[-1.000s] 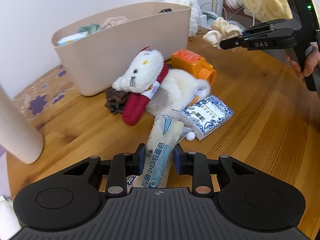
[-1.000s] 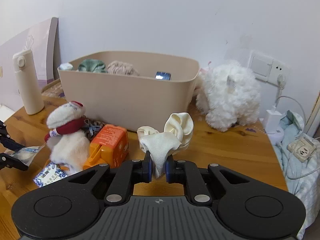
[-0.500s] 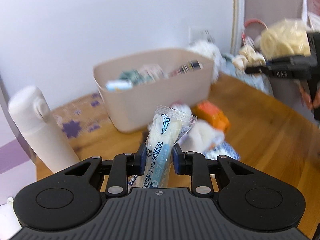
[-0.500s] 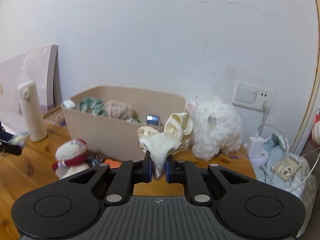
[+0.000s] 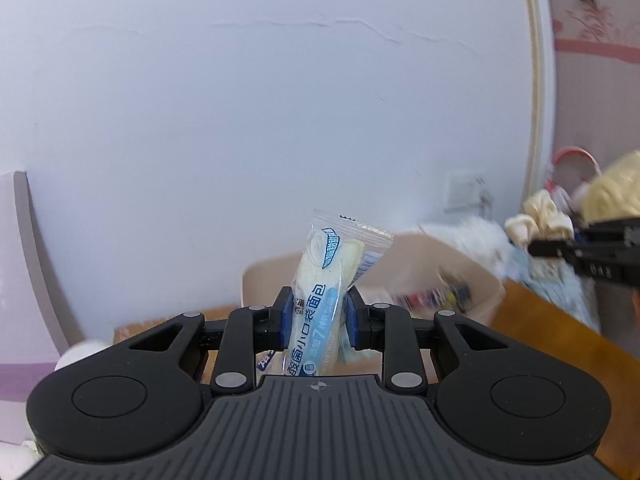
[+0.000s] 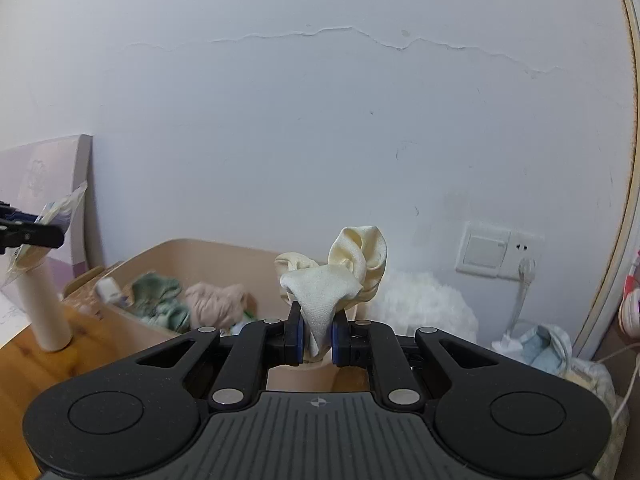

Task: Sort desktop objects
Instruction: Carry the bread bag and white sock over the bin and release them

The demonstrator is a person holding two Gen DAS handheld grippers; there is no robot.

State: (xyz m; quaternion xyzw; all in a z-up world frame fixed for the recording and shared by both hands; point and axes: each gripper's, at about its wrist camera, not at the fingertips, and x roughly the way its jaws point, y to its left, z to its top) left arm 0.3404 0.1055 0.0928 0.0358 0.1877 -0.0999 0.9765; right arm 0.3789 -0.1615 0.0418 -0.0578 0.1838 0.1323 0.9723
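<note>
My left gripper (image 5: 316, 320) is shut on a clear-wrapped bread packet (image 5: 324, 296) with blue print, held upright in the air in front of the beige bin (image 5: 472, 276). My right gripper (image 6: 316, 338) is shut on a cream scrunchie (image 6: 340, 268), raised above the near rim of the same beige bin (image 6: 224, 252). Inside the bin lie a green scrunchie (image 6: 160, 296) and a pink one (image 6: 214, 304). In the left wrist view the right gripper (image 5: 540, 246) shows at the right edge with the cream scrunchie (image 5: 540, 216). The left gripper (image 6: 56, 236) with its packet shows at the left edge of the right wrist view.
A cream bottle (image 6: 44, 308) stands on the wooden table (image 6: 24, 356) left of the bin. A white fluffy toy (image 6: 424, 304) sits right of the bin, below a wall switch and socket (image 6: 500, 256). Blue cloth and cables (image 6: 540, 344) lie at the right.
Both grippers have risen with their loads. The table clutter (plush toy, orange box, tissue pack) has dropped out of view, and both views now look over the bin toward the wall.
</note>
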